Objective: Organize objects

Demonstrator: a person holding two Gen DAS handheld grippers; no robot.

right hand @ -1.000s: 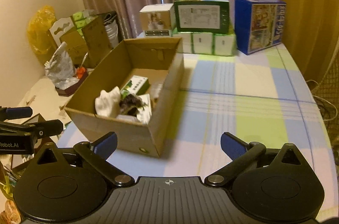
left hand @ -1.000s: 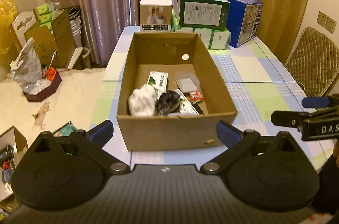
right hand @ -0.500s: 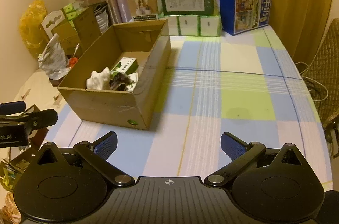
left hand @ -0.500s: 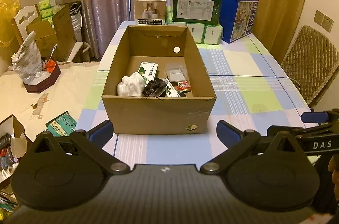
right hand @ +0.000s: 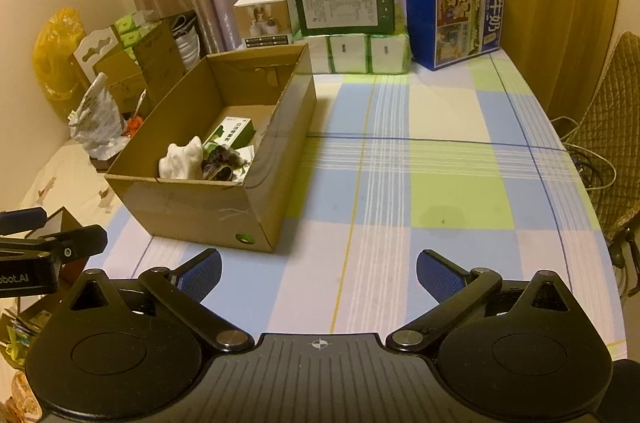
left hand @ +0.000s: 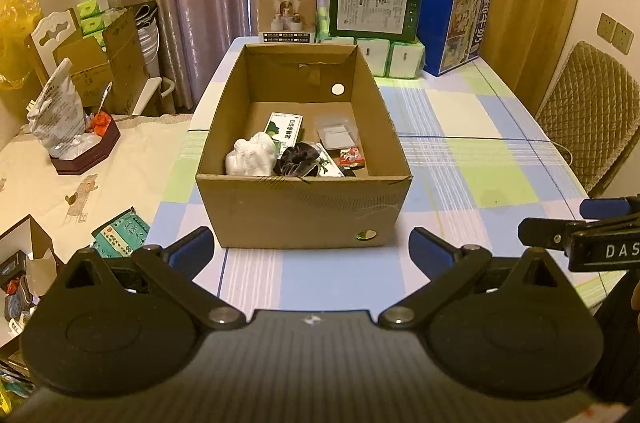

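Left wrist view has our left gripper (left hand: 310,249) spread wide with nothing in it, hovering near the cardboard box (left hand: 304,211) on the left side of the checked table (right hand: 460,199). Right gripper (right hand: 318,273) is also released and empty. Looks like everything's boxed, so we'd guess next is just checking for strays.

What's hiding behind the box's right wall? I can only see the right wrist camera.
Observer: A small red packet lies on the floor of the cardboard box, near that wall.
Operator: Anything else there?
Observer: Yes, a clear plastic bag with something grey inside lies just beyond the packet.
Operator: Is my other hand-held gripper holding something?
Observer: No, the left hand-held gripper is open and empty, in front of the box.
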